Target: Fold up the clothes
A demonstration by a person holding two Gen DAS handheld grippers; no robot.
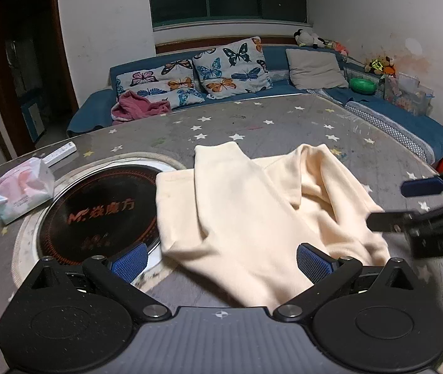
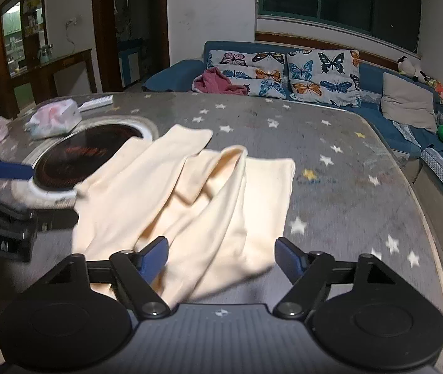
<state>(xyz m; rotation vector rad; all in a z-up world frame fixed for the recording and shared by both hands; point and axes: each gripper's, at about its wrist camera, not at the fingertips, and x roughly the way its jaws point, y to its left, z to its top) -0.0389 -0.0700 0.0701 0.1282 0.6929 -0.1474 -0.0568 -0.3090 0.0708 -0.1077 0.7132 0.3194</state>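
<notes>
Broadly, the star-patterned table carries the work, and its round inset cooktop lies partly under the cream garment. That garment is spread near the table's front edge, loosely doubled, with panels or sleeves overlapping and ridges running through its middle (which parts they are I cannot tell). It looks part-folded rather than squared, so the step in hand is, I judge, either smoothing between folds or taking a fresh hold. The left gripper hovers over the near hem, jaws spread wide and holding nothing; the right gripper stands likewise, released, above the near edge. Any next hold calls for pinching a single edge cleanly, not the bunched layers.
</notes>
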